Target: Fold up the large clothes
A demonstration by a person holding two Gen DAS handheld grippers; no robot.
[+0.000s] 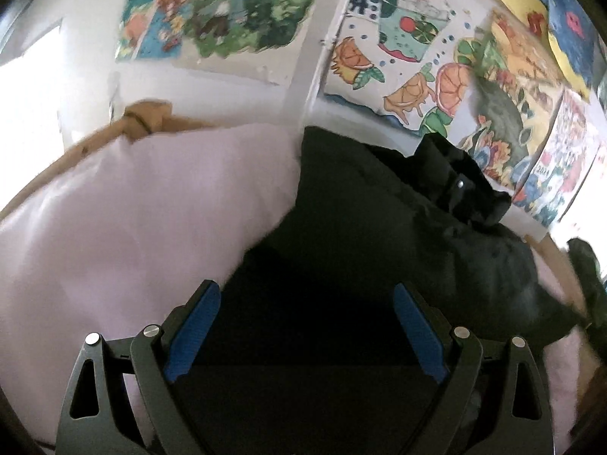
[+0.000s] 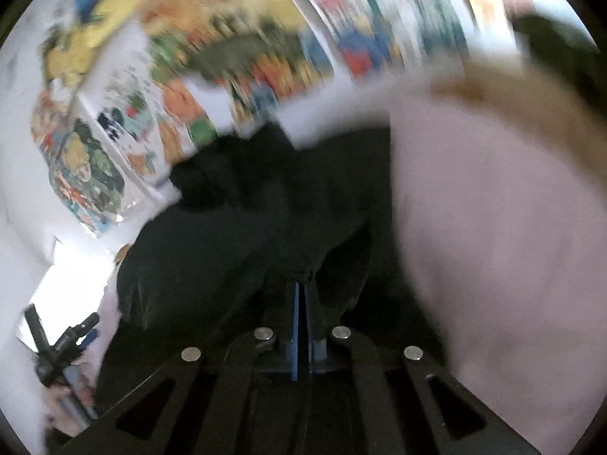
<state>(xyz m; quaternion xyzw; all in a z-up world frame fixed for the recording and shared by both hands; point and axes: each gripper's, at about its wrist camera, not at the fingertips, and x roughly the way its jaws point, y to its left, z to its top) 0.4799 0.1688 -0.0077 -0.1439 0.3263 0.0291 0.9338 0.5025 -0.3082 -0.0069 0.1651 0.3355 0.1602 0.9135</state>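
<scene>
The black garment [image 1: 379,220] lies bunched on the pink bed [image 1: 132,227], near the far wall; folding looks barely begun. The left gripper [image 1: 306,326] hovers wide; the right gripper [image 2: 302,303] pinches its fabric.

Our right gripper [image 2: 301,295] is pinched tight on the black coat [image 2: 235,227]. The pink sheet [image 2: 493,227] lies at three o'clock, and blurry drawings [image 2: 182,87] hang at eleven o'clock
</scene>
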